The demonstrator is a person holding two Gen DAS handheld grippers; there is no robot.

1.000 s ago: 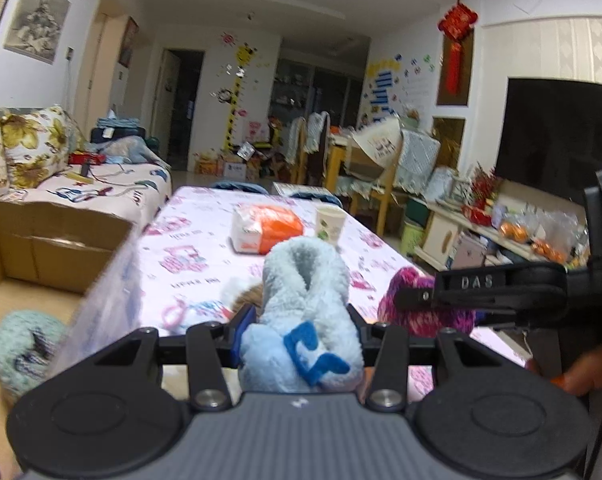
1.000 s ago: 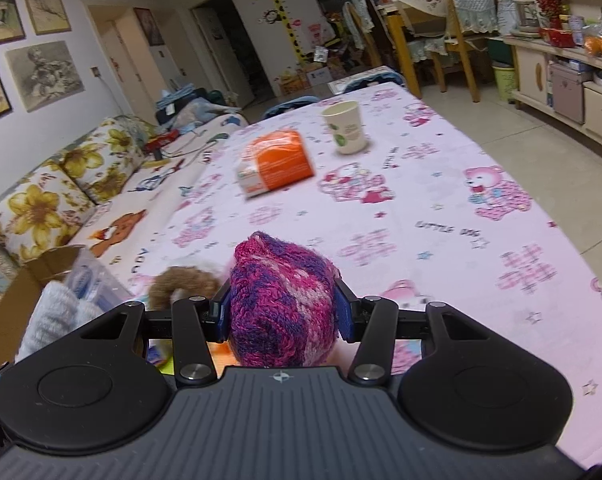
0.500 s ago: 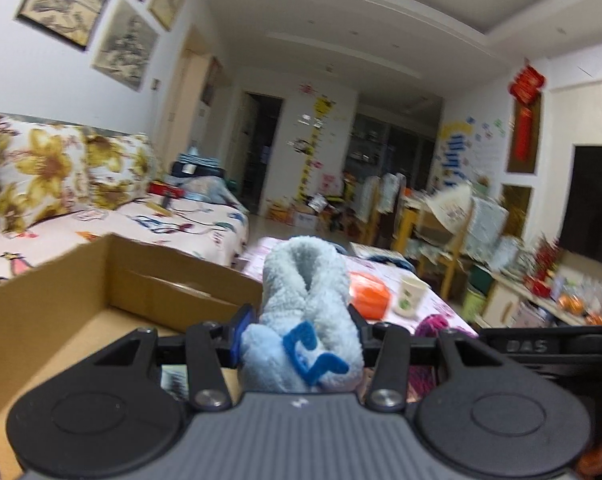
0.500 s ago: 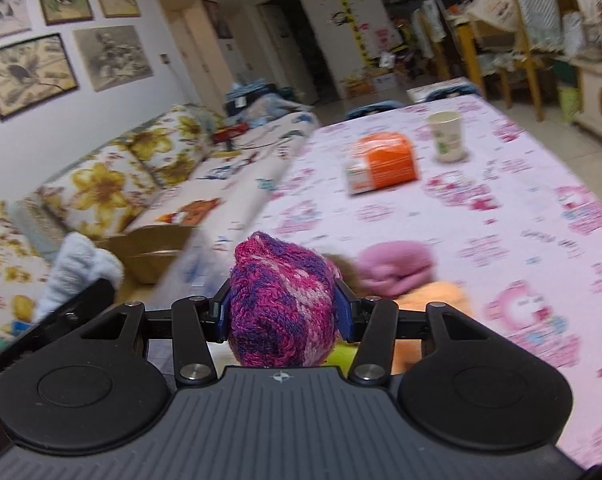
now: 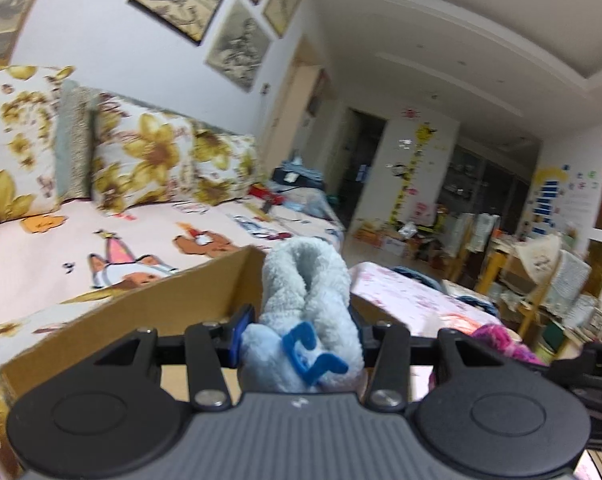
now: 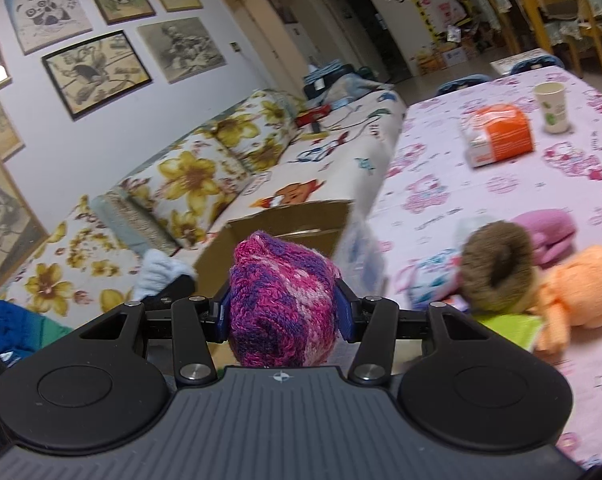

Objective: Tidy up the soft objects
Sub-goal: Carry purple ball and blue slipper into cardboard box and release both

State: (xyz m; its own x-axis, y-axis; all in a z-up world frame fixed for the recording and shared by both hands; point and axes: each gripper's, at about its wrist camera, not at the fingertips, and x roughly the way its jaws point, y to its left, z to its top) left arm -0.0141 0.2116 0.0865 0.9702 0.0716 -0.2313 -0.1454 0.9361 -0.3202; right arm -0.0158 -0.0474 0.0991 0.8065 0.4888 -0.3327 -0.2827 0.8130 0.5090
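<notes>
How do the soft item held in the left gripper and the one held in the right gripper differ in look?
The fleece item is pale blue and fluffy; the knitted item is mottled pink and purple yarn. The fleece item is a tall folded shape with a blue tag; the knitted item is a rounded bundle. Both are squeezed between gripper pads near the cardboard box.

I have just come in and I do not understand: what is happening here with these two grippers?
A person is tidying soft things with a gripper in each hand. The left gripper is shut on a fluffy blue slipper, held by the cardboard box beside the sofa. The right gripper is shut on a pink-purple knit item. On the table there are a brown fuzzy item, an orange plush and a pink item.
</notes>
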